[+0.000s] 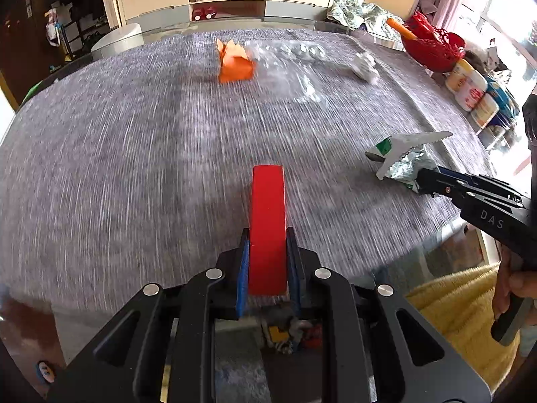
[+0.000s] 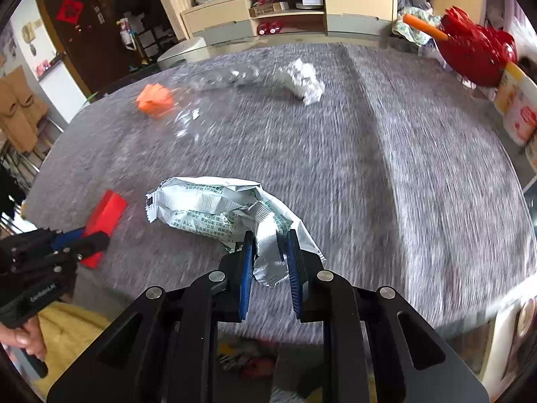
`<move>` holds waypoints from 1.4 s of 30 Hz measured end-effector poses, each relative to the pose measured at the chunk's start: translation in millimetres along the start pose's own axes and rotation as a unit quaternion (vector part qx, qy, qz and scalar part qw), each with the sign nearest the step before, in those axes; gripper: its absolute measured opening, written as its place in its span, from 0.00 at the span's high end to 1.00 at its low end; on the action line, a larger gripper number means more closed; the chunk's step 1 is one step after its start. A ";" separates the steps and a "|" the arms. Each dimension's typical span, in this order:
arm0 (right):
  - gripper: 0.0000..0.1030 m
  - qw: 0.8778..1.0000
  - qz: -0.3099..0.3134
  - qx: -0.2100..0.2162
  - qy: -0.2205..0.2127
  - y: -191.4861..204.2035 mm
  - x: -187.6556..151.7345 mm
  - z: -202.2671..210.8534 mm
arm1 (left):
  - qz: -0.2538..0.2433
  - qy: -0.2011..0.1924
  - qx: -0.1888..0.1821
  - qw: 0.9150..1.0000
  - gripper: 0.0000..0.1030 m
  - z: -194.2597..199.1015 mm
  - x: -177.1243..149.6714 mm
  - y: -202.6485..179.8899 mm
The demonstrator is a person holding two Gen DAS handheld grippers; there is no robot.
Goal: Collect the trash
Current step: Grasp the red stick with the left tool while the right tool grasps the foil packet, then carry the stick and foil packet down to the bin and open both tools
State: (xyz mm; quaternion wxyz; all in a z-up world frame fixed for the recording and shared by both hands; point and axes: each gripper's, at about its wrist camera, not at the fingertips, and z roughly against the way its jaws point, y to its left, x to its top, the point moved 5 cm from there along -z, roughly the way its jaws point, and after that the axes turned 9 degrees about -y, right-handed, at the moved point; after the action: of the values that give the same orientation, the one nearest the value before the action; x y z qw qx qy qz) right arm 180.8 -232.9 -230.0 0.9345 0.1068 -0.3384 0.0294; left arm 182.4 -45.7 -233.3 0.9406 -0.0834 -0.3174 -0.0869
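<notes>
My left gripper [image 1: 267,235] is shut on a flat red piece [image 1: 267,225], held above the grey table near its front edge; it also shows in the right wrist view [image 2: 104,221]. My right gripper [image 2: 268,241] is shut on a crumpled silver foil wrapper [image 2: 218,208] with green print, held over the table; the wrapper also shows in the left wrist view [image 1: 402,161]. Far across the table lie a crumpled orange paper [image 1: 235,62], a clear plastic wrapper [image 1: 292,67] and a crumpled white paper ball [image 1: 364,65].
The grey table cloth [image 1: 134,168] covers a round table. A red basket [image 1: 433,47] and several printed tubs [image 1: 470,90] stand at the far right edge. A yellow cloth [image 1: 459,309] lies below the near edge. A cabinet [image 1: 228,0] stands behind.
</notes>
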 end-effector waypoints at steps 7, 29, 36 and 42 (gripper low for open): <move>0.81 1.000 -0.008 0.015 0.002 13.7 -34.0 33.8 | -0.002 -0.010 -0.018 1.000 0.83 43.8 -39.8 -13.2; 0.80 0.996 -0.025 -0.006 0.090 28.2 -146.0 14.1 | 0.024 0.091 -0.069 0.993 0.83 14.5 -157.5 -30.4; 0.80 0.993 -0.023 0.006 0.116 35.9 -163.1 -1.1 | 0.014 0.111 -0.079 0.991 0.83 -0.2 -169.6 -38.6; 0.78 0.990 -0.032 0.024 0.139 37.6 -172.9 -10.9 | 0.022 0.126 -0.085 0.988 0.83 -9.6 -175.5 -38.3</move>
State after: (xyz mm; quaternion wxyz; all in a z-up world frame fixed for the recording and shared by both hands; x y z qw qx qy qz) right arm 49.7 -190.8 -341.8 0.9700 0.1346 -0.2011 0.0224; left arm 42.2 -65.5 -344.3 0.9643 -0.1583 -0.1859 -0.1029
